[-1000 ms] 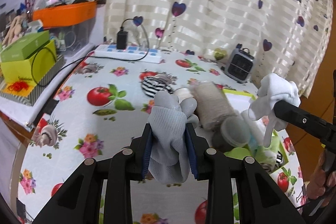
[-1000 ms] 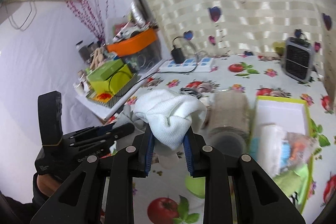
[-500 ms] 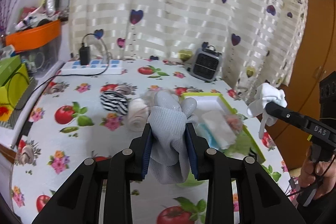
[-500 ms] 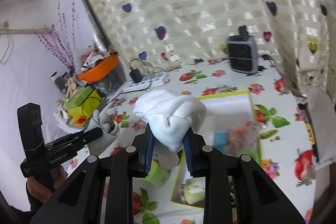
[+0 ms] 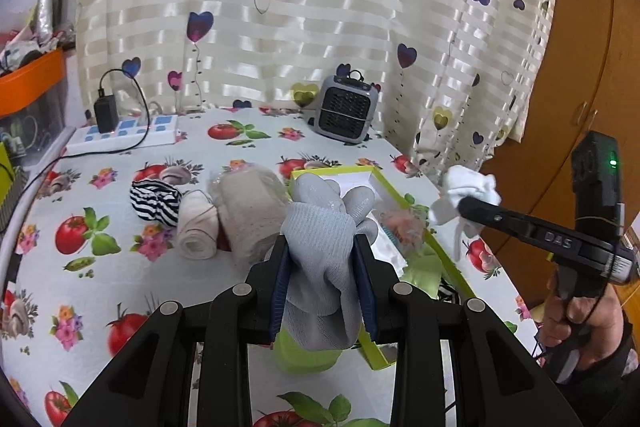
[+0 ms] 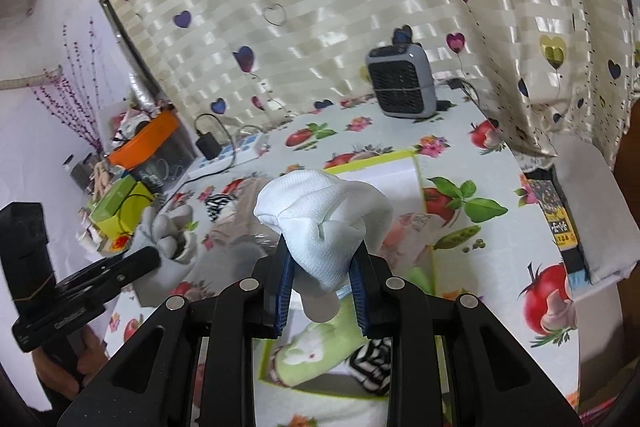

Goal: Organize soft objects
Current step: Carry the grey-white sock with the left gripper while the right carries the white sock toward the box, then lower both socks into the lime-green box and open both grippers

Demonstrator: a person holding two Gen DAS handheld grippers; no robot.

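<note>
- left gripper [image 5: 323, 269]: we note jaws narrowed, pinching grey glove [image 5: 326, 247] between pads; green-rimmed box [image 5: 390, 187] just beyond
- right gripper [image 6: 323, 287]: clamped on white sock [image 6: 324, 223], above that box

light: bright, diffuse through curtain [image 5: 280, 7] | shadows: soft | edges: fisheye-warped, dark corners

"DAS" on right tongs [image 5: 460, 205] arm, other print unreadable
</note>
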